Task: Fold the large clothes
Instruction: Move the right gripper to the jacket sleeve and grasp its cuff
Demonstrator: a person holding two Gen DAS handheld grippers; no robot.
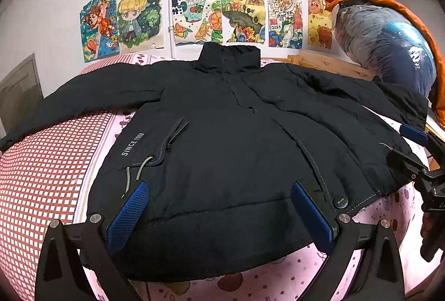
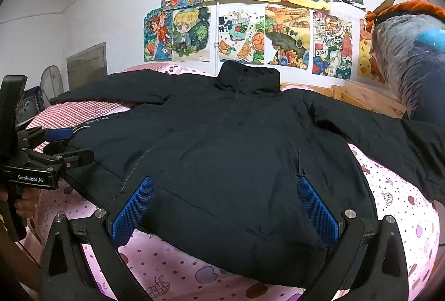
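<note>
The jacket's (image 1: 222, 134) right sleeve end (image 2: 436, 162) runs off frame.

**Jacket spread flat ahead of open tongs**

The right tongs (image 2: 225, 206) stand wide open over the hem of the black jacket (image 2: 236, 139), which lies face up on the bed (image 2: 167, 267). The left tongs (image 2: 65, 141) sit far left at the jacket's edge. Drawings (image 2: 250, 14) hang beyond.

A bed with a pink fruit-print sheet (image 1: 278, 281) fills the foreground. On its left side lies a red-and-white checked cloth (image 1: 41, 175). On the white wall behind the bed hang colourful children's drawings (image 2: 250, 14). At the bed's far right stands a pale wooden frame (image 2: 367, 98), with a clear plastic-wrapped blue bundle (image 1: 383, 47) above it. Left of the bed stand a white fan (image 2: 51, 81) and a grey door (image 2: 86, 64).
</note>
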